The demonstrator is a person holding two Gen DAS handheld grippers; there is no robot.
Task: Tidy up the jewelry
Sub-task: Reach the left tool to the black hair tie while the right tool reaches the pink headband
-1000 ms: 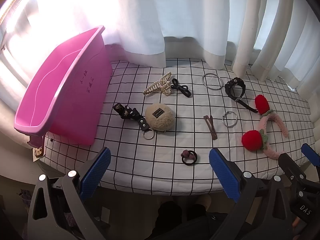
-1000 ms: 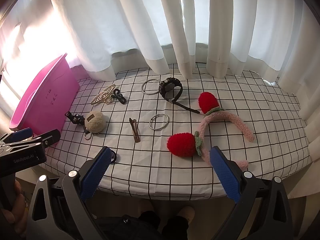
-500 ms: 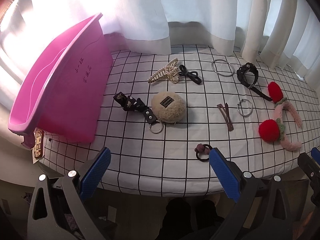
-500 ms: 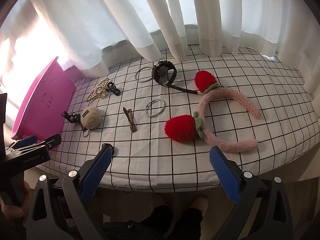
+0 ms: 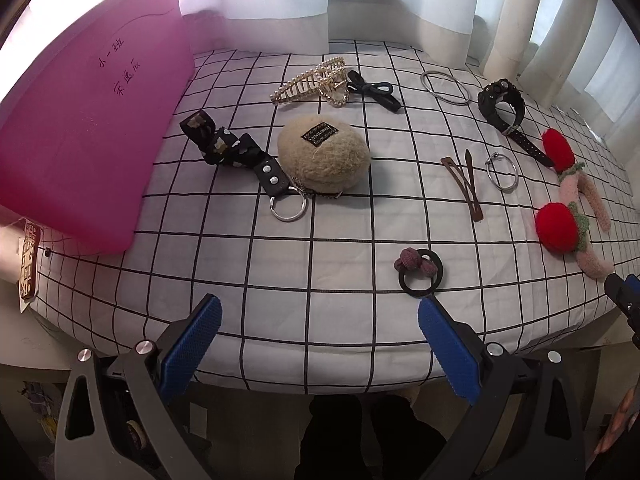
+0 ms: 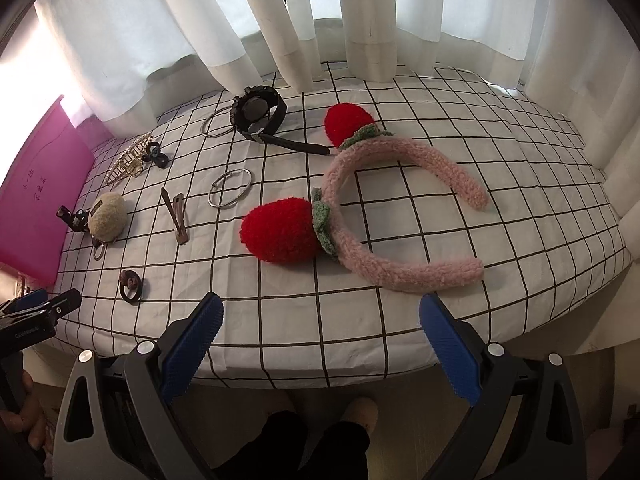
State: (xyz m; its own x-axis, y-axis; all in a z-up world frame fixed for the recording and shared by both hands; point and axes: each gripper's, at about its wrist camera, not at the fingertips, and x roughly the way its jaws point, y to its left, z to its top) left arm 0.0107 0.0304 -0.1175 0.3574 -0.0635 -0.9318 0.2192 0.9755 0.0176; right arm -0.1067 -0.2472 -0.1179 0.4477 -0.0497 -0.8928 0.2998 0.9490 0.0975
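- The fuzzy pink headband is soft and curved like a horseshoe. It has two red woolly balls with green knit leaves. It lies on the right side of the surface.
- The round beige pom-pom looks furry, with a small black tag on top. A black strap with a shiny metal ring touches it.
- The gold claw clip has pearly beads. A black bow lies just beside it.
- The black watch is chunky. The big thin silver hoop rests next to it, and a smaller silver hoop lies nearer.
- Two flat brown hair clips cross in a thin V.
- The black hair tie has a dusty pink knot. It lies close to the front edge.
- The pink plastic bin is smooth, with small writing on its side. Its inside is hidden and its left part is cut off.
- The left gripper has its blue bumpy fingers spread wide, holding nothing.
- The right gripper is spread wide too, with nothing in it.
- A hand shows only partly at the dark left edge.
- The surface wears a white cloth with black squares. White curtains hang behind, bright with window light.
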